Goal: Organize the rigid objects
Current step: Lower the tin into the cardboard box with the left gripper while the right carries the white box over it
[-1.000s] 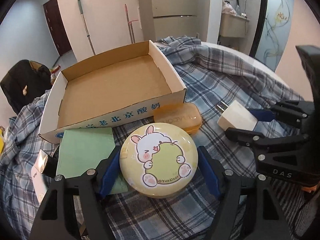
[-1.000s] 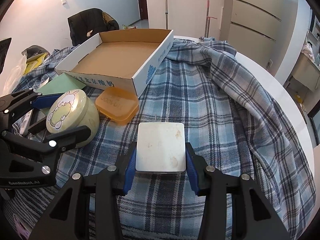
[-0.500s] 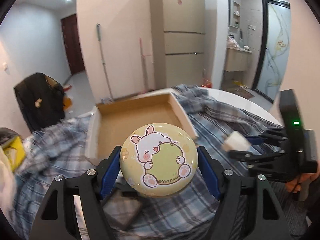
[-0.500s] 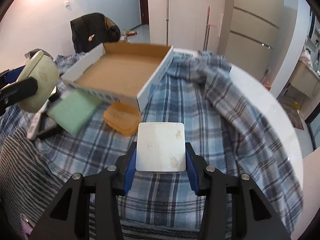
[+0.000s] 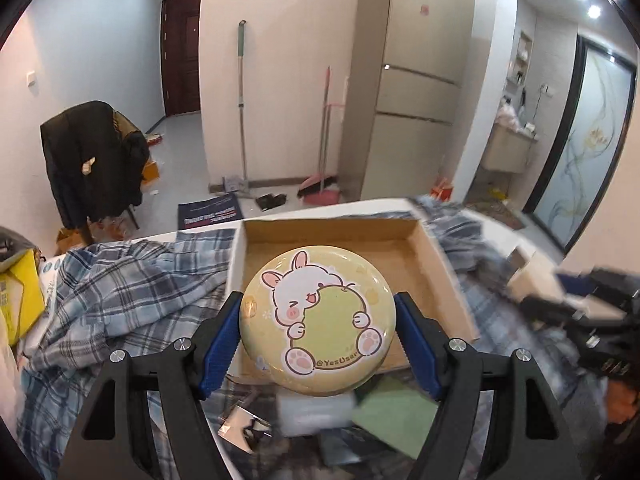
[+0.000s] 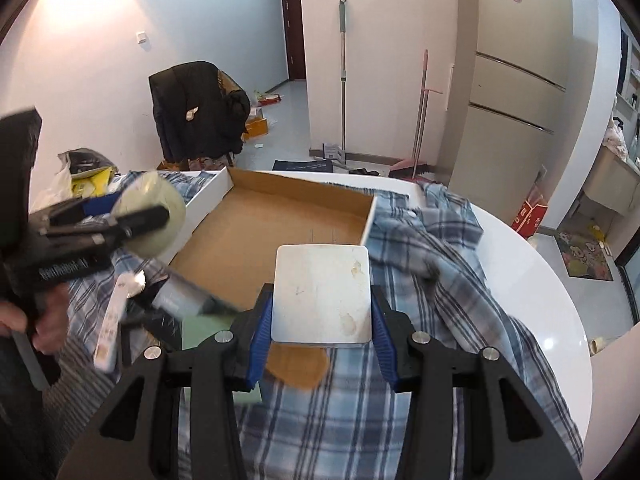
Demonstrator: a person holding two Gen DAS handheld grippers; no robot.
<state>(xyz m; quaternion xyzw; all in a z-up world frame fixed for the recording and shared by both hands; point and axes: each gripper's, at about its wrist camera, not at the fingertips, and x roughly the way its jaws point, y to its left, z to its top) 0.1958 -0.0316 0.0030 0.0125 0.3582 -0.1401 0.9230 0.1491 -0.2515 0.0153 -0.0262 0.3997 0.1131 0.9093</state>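
Observation:
My left gripper (image 5: 320, 334) is shut on a round yellow tin (image 5: 320, 308) with a bunny picture, held in the air just in front of an open cardboard box (image 5: 332, 232). In the right wrist view that tin (image 6: 160, 200) hangs over the box's left wall, with the left gripper (image 6: 136, 216) around it. My right gripper (image 6: 322, 332) is shut on a white square block (image 6: 322, 288), held above the cloth near the box's (image 6: 260, 236) front right corner. The box holds nothing. The block (image 5: 532, 276) shows blurred at the right in the left wrist view.
A blue plaid cloth (image 6: 440, 300) covers a round white table (image 6: 540, 280). Below the grippers lie an orange case (image 6: 296, 364), a flat green box (image 5: 396, 412), a white stick-shaped item (image 6: 110, 328) and a clear wrapped piece (image 6: 180, 296). A hand (image 6: 48, 320) holds the left gripper.
Both grippers have lifted their objects off the cloth and risen. The left one swung with the tin toward the box; the right one came nearer the box's front edge.

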